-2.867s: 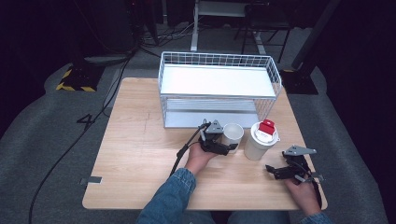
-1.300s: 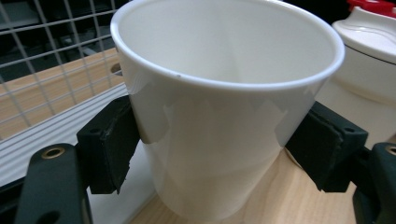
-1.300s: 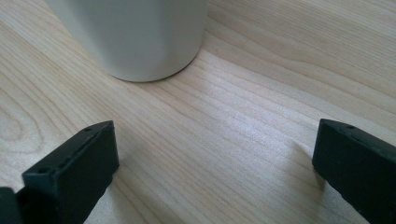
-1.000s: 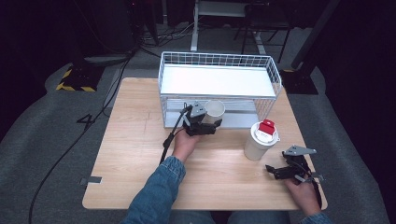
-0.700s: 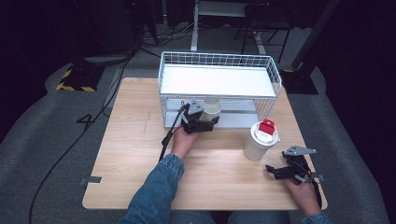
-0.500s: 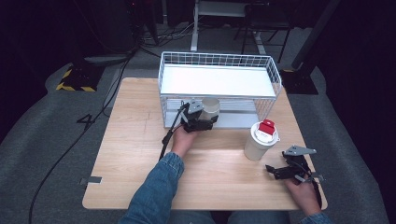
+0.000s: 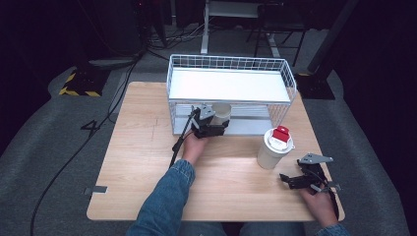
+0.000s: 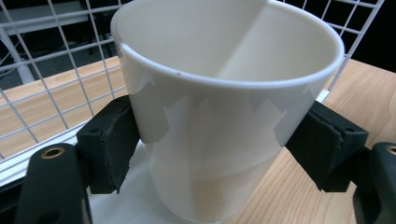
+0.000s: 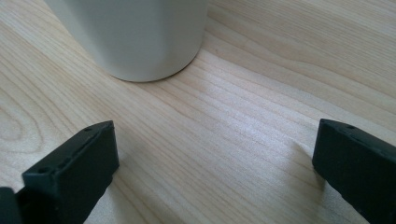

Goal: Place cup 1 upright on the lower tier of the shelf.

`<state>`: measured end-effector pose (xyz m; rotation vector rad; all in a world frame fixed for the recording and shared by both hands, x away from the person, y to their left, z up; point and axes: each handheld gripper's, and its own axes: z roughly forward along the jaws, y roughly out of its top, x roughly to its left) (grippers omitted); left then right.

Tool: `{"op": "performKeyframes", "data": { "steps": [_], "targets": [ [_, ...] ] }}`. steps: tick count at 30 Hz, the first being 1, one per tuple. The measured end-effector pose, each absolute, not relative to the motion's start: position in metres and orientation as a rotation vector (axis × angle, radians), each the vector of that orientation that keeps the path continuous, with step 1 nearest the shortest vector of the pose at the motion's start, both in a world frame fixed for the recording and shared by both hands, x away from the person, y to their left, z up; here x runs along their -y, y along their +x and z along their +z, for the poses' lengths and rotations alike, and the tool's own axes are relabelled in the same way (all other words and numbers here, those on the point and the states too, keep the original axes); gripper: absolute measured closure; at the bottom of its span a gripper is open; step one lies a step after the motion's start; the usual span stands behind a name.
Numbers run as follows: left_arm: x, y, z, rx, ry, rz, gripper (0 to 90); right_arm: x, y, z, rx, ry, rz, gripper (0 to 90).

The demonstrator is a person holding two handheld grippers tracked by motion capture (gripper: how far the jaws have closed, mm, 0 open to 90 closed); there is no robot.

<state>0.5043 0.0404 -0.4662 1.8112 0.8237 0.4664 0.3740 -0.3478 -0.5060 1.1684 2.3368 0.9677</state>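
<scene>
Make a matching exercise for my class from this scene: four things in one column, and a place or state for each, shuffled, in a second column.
Things:
1. open cup
2. lidded cup
3. left gripper
4. right gripper

Places or states:
A. jaws wide apart, low over the table, nothing between them
B. stands on the table, red piece on its lid
C. shut on the open cup at the front of the wire rack
D. held between two black pads, under the rack's top shelf

Pairs: 1-D, 2-B, 3-C, 4-A
</scene>
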Motion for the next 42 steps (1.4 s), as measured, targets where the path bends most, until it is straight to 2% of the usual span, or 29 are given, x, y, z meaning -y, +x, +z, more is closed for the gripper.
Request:
{"op": "performKeyframes", "data": {
  "steps": [30, 33, 37, 42],
  "targets": [
    [-0.036, 0.528, -0.477, -0.891, 1.822, 0.445, 21.2, 0.348, 0.374, -0.506, -2.336, 1.169, 0.968, 0.4],
    [-0.035, 0.527, -0.477, -0.905, 1.846, 0.456, 14.9, 0.348, 0.374, -0.506, -2.337, 1.169, 0.968, 0.4],
    [-0.034, 0.526, -0.476, -0.924, 1.843, 0.484, 13.8, 0.348, 0.374, -0.506, -2.337, 1.169, 0.968, 0.4],
    [-0.034, 0.523, -0.472, -0.903, 1.83, 0.465, 3.2, 0.348, 0.374, -0.506, -2.337, 1.168, 0.968, 0.4]
  ]
}}
